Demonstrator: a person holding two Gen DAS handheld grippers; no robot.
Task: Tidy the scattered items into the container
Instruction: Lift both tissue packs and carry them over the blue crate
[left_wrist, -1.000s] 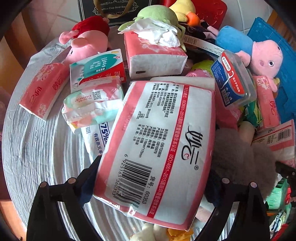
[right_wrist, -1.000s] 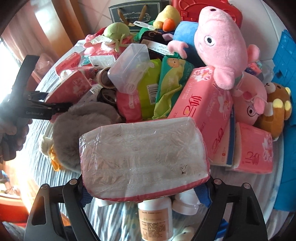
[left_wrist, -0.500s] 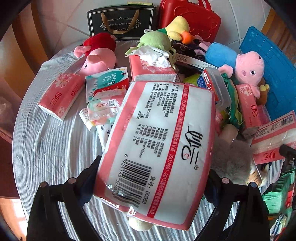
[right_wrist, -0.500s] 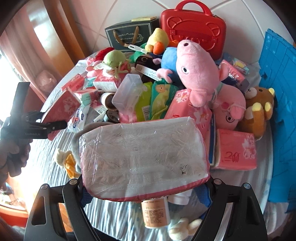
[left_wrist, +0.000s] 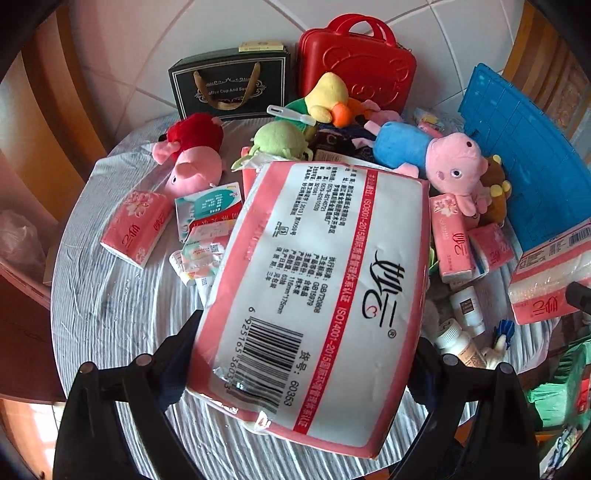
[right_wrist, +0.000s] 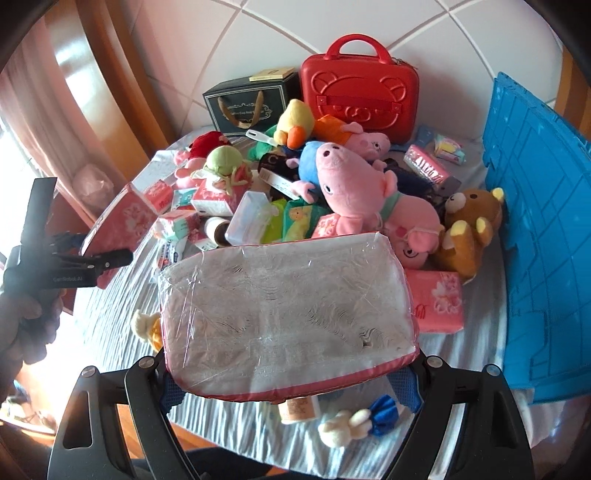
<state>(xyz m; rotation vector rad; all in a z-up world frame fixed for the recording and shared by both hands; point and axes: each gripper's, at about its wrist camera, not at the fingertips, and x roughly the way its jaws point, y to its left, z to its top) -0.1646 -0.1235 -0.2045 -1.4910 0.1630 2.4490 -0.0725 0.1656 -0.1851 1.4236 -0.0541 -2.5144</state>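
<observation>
Above the table (right_wrist: 110, 306), both tongs tilted down (each clamping tissues).

Black fingers (right_wrist: 147, 413) with blue pads, silver screws.

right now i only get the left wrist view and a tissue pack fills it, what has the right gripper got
Observer: The right gripper is clamped on a second tissue pack, clear film side facing its camera.
Operator: ok and what's hidden behind the left pack
Observer: A clear plastic box next to a green wipes pack, in the middle of the pile.
</observation>
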